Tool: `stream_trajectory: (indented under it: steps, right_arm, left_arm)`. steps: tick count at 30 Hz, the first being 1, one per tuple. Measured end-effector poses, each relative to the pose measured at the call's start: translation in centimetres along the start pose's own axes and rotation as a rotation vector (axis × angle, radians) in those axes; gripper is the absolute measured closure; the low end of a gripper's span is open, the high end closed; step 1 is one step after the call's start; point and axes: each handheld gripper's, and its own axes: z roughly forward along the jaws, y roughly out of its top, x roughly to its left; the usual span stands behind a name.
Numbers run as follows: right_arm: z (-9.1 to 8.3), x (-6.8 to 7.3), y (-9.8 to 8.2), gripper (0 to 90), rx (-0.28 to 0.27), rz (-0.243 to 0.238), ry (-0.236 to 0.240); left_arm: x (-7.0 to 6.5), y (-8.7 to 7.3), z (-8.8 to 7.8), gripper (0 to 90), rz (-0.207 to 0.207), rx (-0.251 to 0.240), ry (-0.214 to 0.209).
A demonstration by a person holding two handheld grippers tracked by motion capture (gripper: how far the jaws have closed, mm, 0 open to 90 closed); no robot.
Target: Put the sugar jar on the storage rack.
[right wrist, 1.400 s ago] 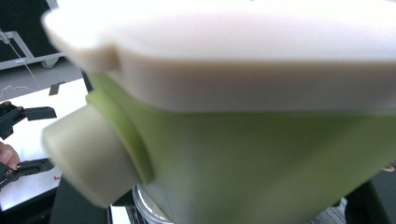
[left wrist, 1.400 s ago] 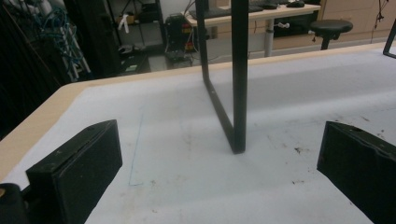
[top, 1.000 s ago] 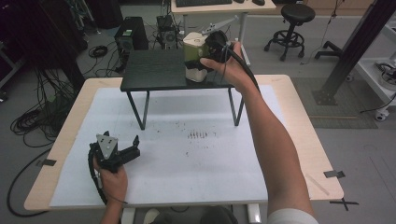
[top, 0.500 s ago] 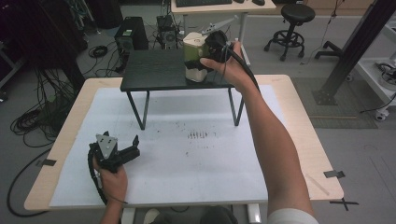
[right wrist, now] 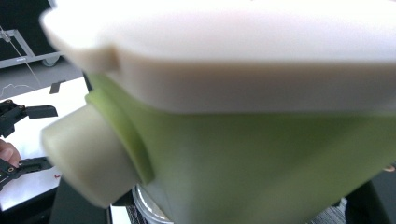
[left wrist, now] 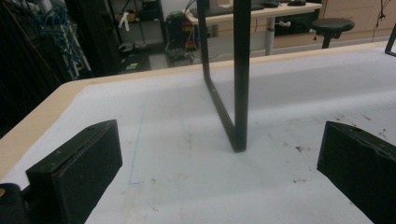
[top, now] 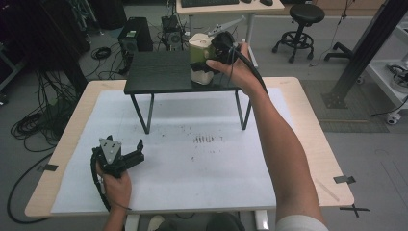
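Green-and-cream container (top: 201,65): on the black riser shelf (top: 159,72), near its right end.
Right tongs (top: 215,54): clenched on the container, pressed close against its side.
Left tongs (top: 129,155): released, wide apart, idle over the white surface (top: 216,168).
Progress: container gripped, probably not yet lifted; base blurred up close.
Remaining: carry and set-down.

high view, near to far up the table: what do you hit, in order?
left gripper open on the white mat → dark speck marks → black stand → green-and-cream container on it, at the right gripper.
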Motion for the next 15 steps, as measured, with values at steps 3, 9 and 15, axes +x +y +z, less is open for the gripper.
stream_trajectory:
  steps: [3, 9, 15]
  right_arm:
    - [0.01, 0.00, 0.00, 29.7, 0.000, 0.000, 0.000]
    - [0.00, 0.00, 0.00, 29.7, 0.001, -0.001, 0.000]
    - [-0.01, -0.01, 0.00, 29.7, 0.001, 0.000, 0.002]
  left_arm:
    - [0.03, 0.00, -0.03, 0.2, -0.002, -0.003, 0.000]
    - [0.04, 0.00, -0.04, 0.2, 0.000, -0.002, 0.001]
    - [0.00, -0.01, -0.02, 0.2, 0.000, 0.001, 0.001]
